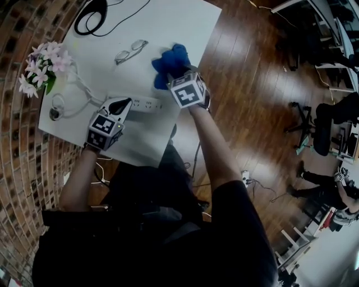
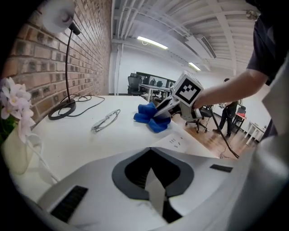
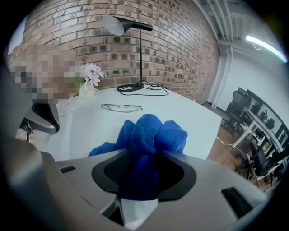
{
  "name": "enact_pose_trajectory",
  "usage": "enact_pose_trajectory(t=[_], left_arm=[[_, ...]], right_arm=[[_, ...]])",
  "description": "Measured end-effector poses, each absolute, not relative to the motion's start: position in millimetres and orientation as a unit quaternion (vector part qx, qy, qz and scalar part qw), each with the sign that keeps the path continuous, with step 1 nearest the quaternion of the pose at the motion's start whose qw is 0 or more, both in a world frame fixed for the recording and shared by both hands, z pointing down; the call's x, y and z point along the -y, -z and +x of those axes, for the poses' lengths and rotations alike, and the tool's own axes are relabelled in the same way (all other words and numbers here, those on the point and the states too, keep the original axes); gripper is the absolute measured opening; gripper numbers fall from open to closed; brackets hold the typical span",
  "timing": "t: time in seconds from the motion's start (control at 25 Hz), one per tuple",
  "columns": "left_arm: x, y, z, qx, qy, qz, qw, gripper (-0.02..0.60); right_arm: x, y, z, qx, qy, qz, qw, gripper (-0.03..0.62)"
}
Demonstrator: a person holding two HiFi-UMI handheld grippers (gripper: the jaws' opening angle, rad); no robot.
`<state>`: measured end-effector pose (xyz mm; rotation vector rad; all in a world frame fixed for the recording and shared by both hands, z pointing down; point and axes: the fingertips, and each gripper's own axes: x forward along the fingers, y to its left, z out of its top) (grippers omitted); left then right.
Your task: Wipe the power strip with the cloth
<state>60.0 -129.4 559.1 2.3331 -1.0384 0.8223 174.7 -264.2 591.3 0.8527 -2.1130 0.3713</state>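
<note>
A white power strip (image 1: 147,103) lies on the white table (image 1: 168,22), its cable running left. My left gripper (image 1: 120,105) is shut with its tip at the strip's left end; nothing shows between its jaws (image 2: 151,178). A bunched blue cloth (image 1: 171,61) sits on the table just beyond the strip's right end. My right gripper (image 1: 178,73) reaches into it from the near side. In the right gripper view the cloth (image 3: 151,133) fills the gap and the right gripper (image 3: 144,162) is shut on it. The left gripper view shows the cloth (image 2: 151,118) under that gripper.
A pair of glasses (image 1: 130,51) lies left of the cloth. Pink flowers (image 1: 45,67) stand at the table's left edge by the brick wall. A black lamp base with cable (image 1: 92,14) sits at the far side. Wooden floor (image 1: 252,84) lies right of the table.
</note>
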Motion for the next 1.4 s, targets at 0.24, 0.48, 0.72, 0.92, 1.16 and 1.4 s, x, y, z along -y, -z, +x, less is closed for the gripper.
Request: enact_pose_trajectory(t=[0.24, 0.48, 0.72, 0.92, 1.16, 1.4], left_arm=[[135, -565, 55, 0.377, -0.3, 0.846, 0.23, -0.01], [134, -565, 55, 0.365, -0.305, 0.841, 0.258, -0.008], [133, -568, 52, 0.357, -0.307, 0.842, 0.262, -0.008], [133, -567, 55, 0.34, -0.31, 0.843, 0.28, -0.008], [133, -567, 55, 0.338, -0.322, 0.849, 0.248, -0.008], [133, -568, 55, 0.329, -0.328, 0.851, 0.243, -0.008]], right_arm=[[271, -589, 176, 0.824, -0.128, 0.357, 0.42, 0.078], [266, -569, 175, 0.827, -0.152, 0.381, 0.385, 0.064], [259, -531, 165, 0.841, -0.16, 0.384, 0.345, 0.064], [248, -509, 167, 0.844, -0.171, 0.385, 0.333, 0.064], [232, -492, 159, 0.85, -0.171, 0.382, 0.321, 0.064], [216, -481, 156, 0.847, -0.176, 0.395, 0.308, 0.064]])
